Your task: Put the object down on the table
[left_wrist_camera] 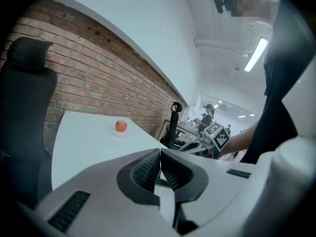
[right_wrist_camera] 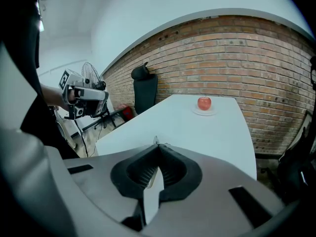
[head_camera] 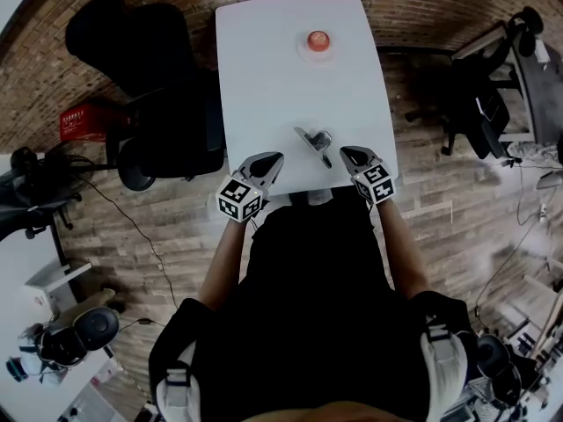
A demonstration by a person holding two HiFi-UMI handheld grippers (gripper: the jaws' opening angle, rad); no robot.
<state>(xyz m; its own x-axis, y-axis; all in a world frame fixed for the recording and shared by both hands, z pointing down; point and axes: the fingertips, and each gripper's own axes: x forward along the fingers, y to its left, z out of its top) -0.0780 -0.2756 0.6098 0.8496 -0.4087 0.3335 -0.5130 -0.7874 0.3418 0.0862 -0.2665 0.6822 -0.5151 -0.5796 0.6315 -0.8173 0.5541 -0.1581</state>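
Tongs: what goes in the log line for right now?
left tongs shut, empty | right tongs shut, empty | metal object lying on table | apple far end

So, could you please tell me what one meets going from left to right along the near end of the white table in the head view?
The left tool, then the small silvery metal object, then the right tool.

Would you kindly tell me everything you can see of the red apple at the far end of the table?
The apple is small, round and red, with smooth-looking skin, and whole as far as the views show. It sits in the middle of a small white saucer, which lies flat at the far end of the white table, the end towards the brick wall. Only the saucer touches it, and nothing else stands close to it.
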